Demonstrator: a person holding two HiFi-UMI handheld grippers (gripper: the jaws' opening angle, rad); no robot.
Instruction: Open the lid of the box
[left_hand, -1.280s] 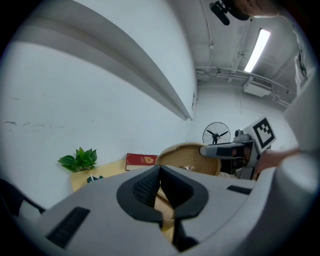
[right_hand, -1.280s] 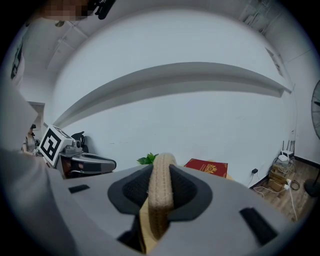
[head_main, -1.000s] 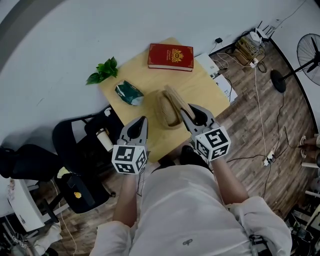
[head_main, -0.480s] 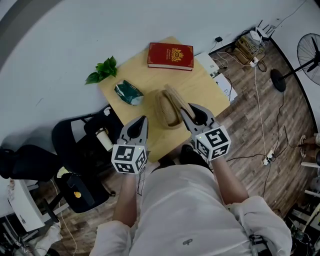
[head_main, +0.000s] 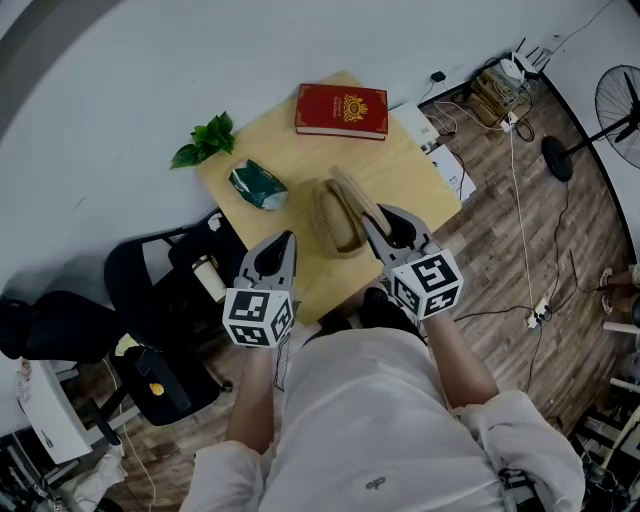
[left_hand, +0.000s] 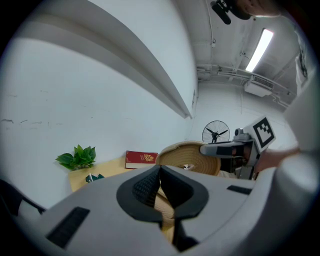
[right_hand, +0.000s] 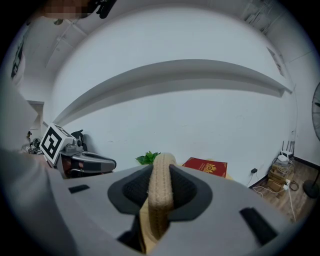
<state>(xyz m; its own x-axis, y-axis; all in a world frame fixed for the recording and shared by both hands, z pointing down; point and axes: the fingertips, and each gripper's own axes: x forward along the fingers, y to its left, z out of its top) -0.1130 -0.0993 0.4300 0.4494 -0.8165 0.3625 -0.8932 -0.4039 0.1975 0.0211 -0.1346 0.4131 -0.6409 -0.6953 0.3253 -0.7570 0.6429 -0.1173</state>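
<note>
Right gripper has its jaws pinching the rim of the round woven straw lid, with the beige braid wedged squarely between both pads. The lid stands tipped up on edge over the round woven straw box, which sits toward the near side of the pale wooden desk. Left gripper hovers near the box at the desk's near edge, jaws pressed together on nothing.

So the box looks open, or close to it, I'd say. What's left is carrying the lid clear. To do that well, hold the pinch firm, since the braid looks soft and could slip. Swing the lid up and away in an arc so its rim doesn't drag the box along. Then lay it flat on bare desk, away from the red hardback book and the crumpled green packet. The idle left gripper could steady the box if it shifts.
</note>
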